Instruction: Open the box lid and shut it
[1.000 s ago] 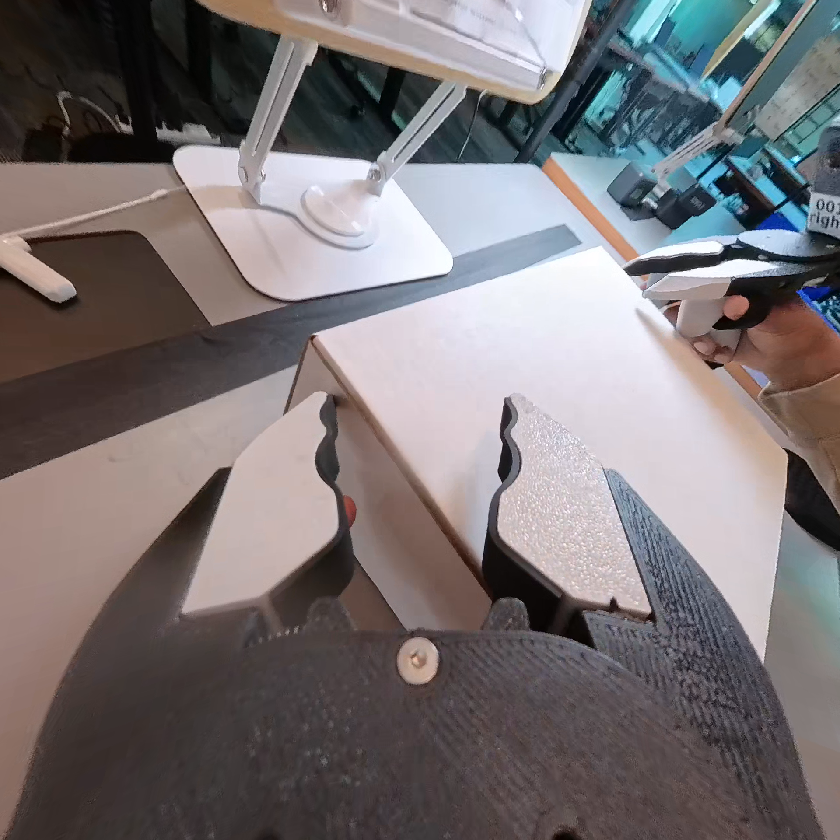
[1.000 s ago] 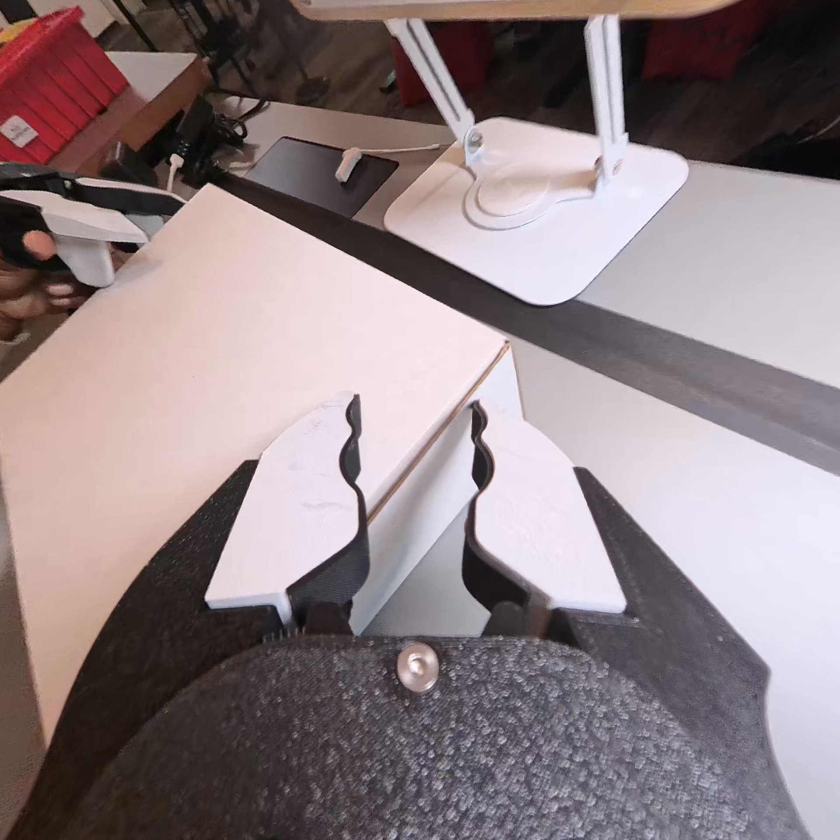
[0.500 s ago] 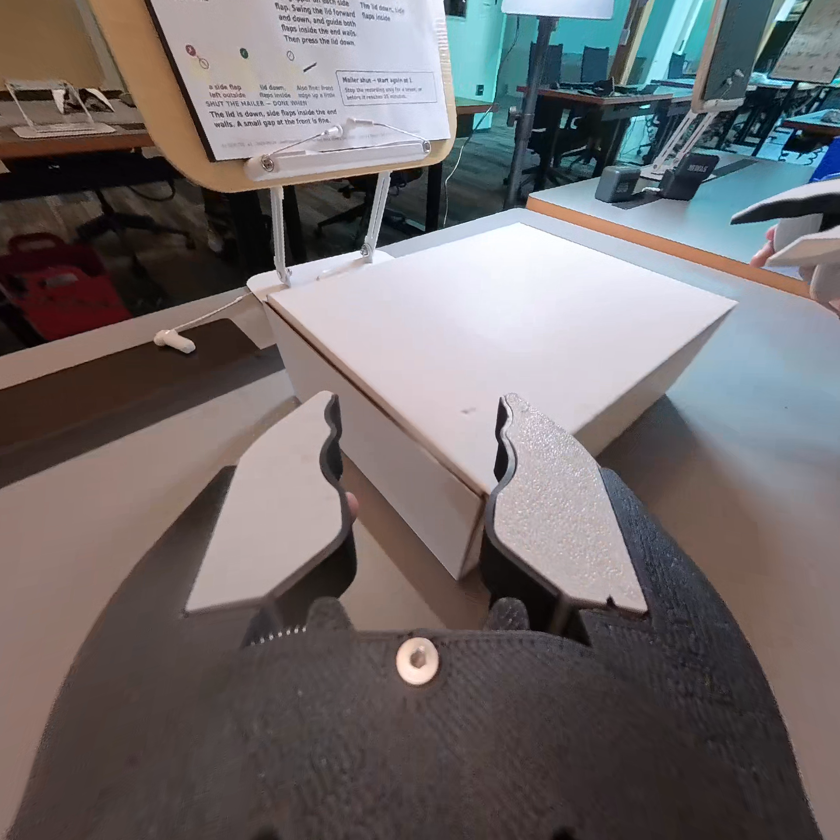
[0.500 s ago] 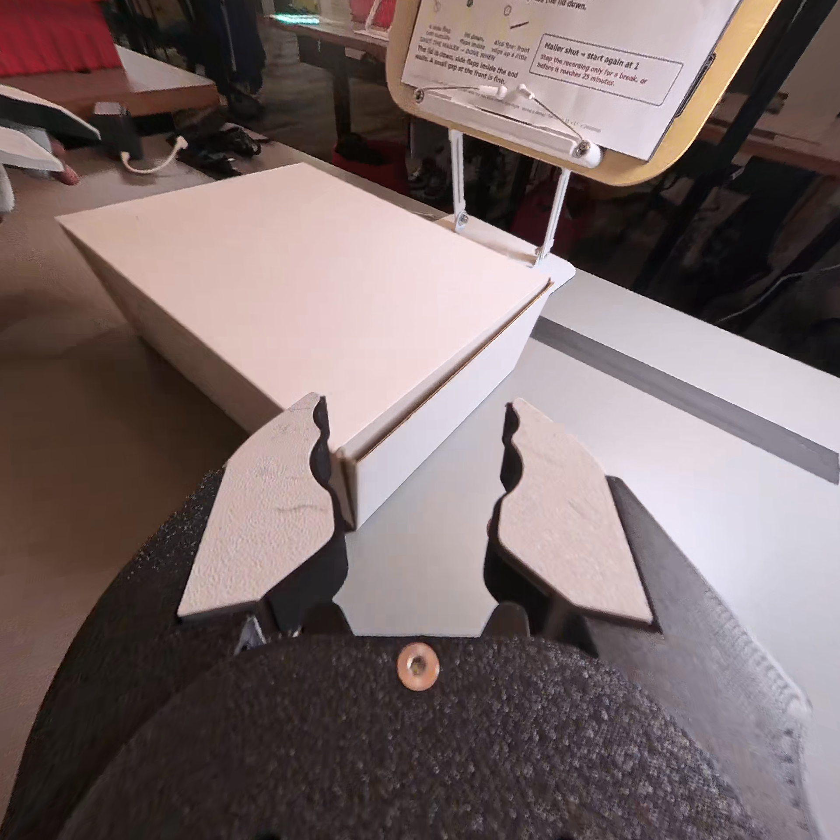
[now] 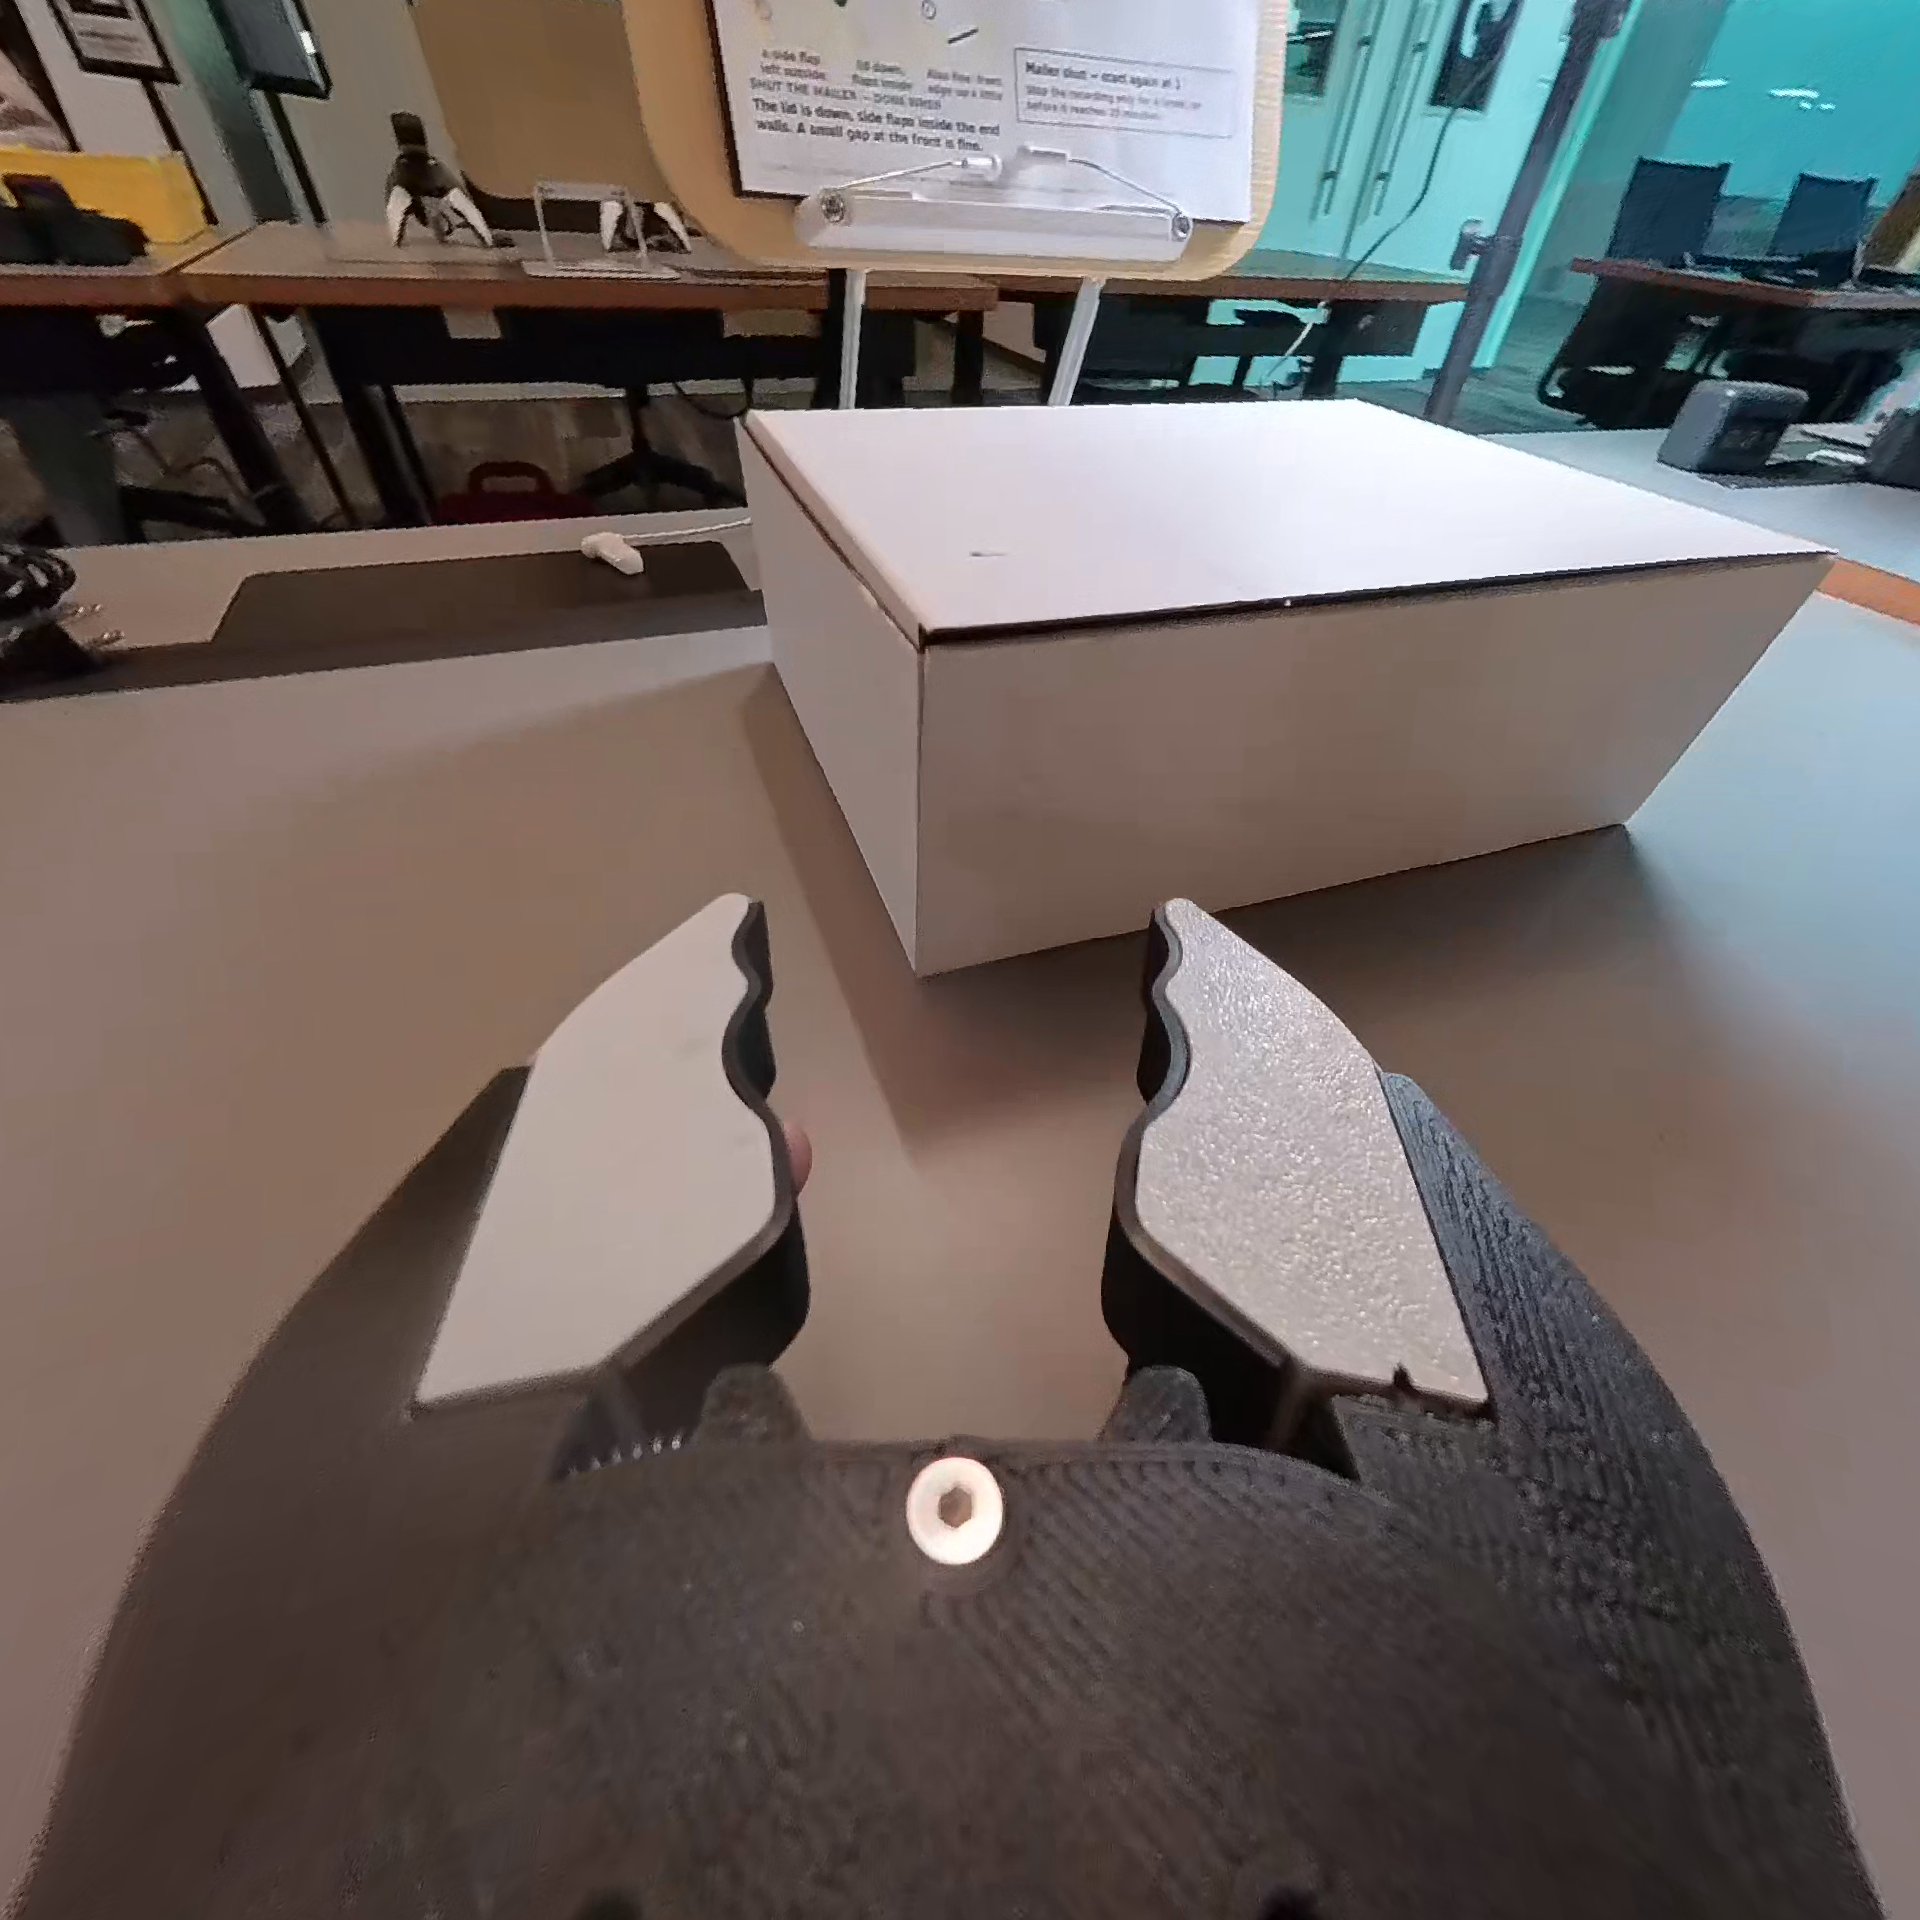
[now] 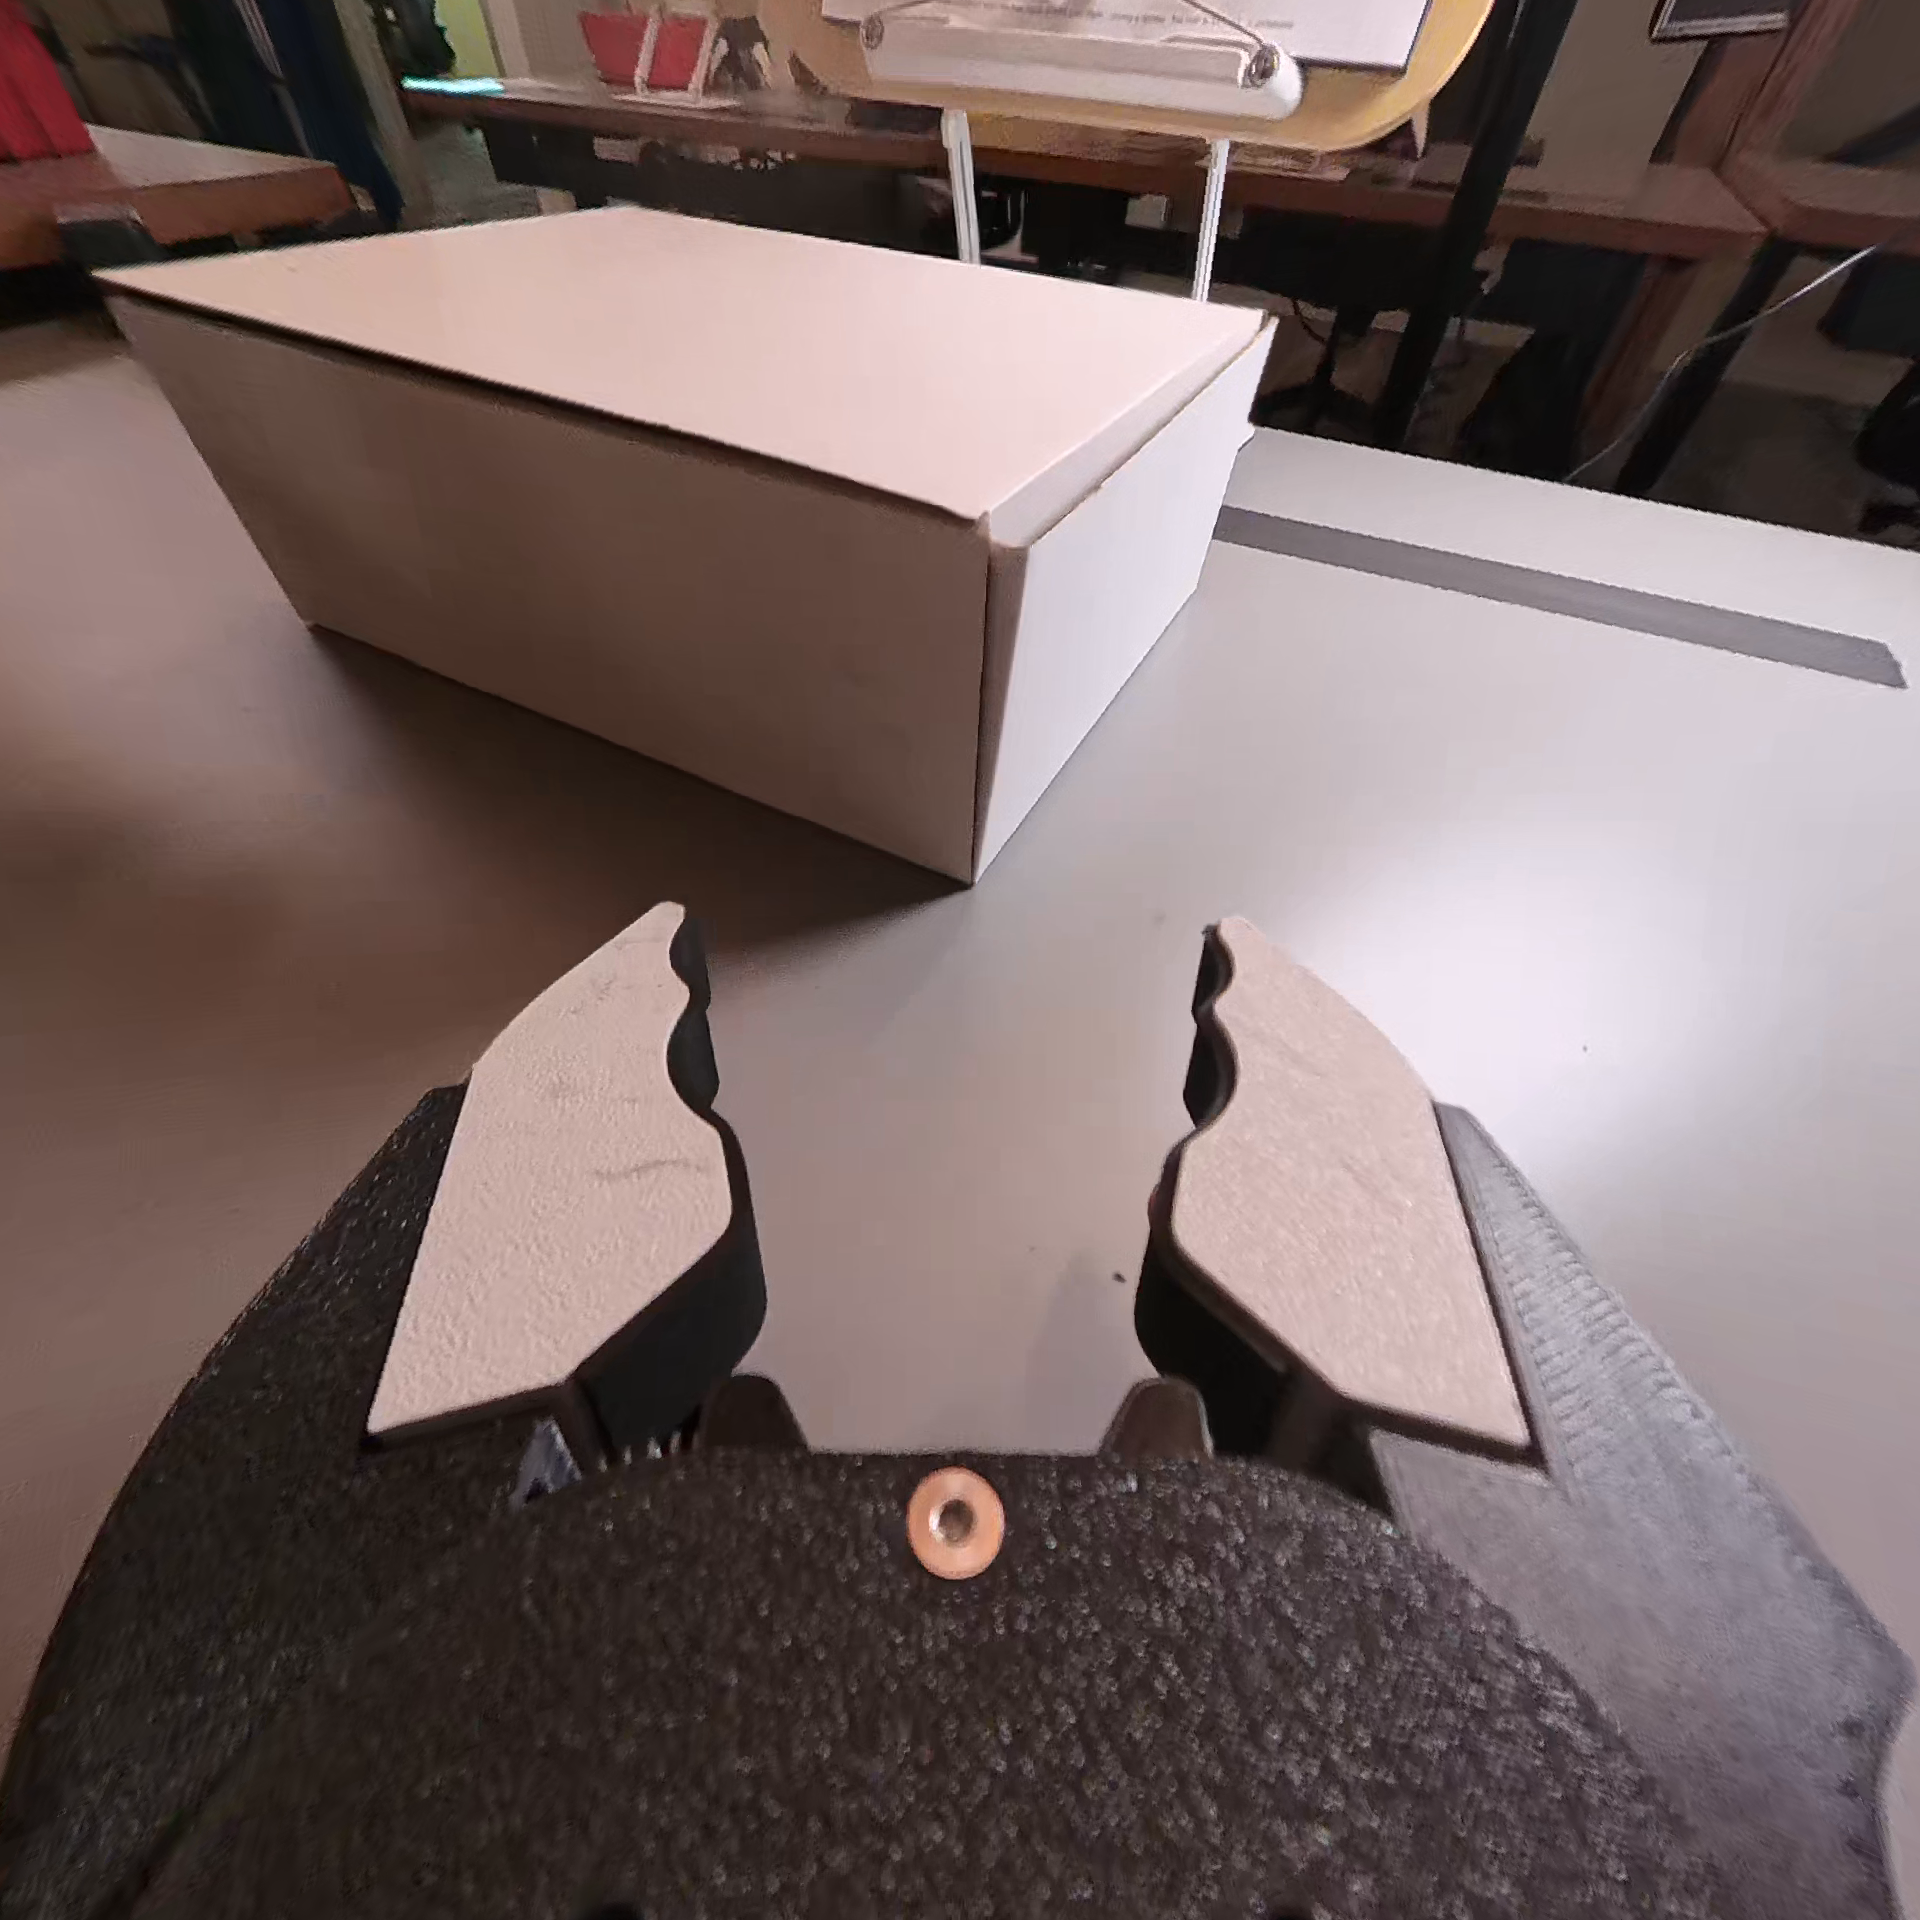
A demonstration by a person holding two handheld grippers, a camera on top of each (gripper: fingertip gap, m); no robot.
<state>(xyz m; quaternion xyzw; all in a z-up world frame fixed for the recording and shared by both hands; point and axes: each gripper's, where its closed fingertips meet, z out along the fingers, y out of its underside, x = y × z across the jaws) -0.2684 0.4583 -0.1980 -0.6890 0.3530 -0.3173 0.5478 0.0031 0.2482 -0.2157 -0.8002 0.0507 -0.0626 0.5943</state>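
A white cardboard box (image 5: 1247, 727) stands on the grey table with its lid (image 5: 1195, 509) down flat; a thin dark seam runs along the front edge. It also shows in the right wrist view (image 6: 665, 540), lid (image 6: 675, 312) down. My left gripper (image 5: 951, 925) is open and empty, low over the table, just short of the box's near left corner. My right gripper (image 6: 945, 930) is open and empty, low over the table, just short of the box's near right corner. Neither touches the box.
A clipboard stand with a printed sheet (image 5: 987, 125) rises behind the box, also in the right wrist view (image 6: 1091, 52). A dark mat (image 5: 468, 613) with a white cable plug (image 5: 613, 551) lies at the left. A dark tape strip (image 6: 1558, 603) crosses the table at the right.
Both grippers have pulled back and down from the box's top and corners to the table in front of it. Both jaws have opened wider. The lid stays down.
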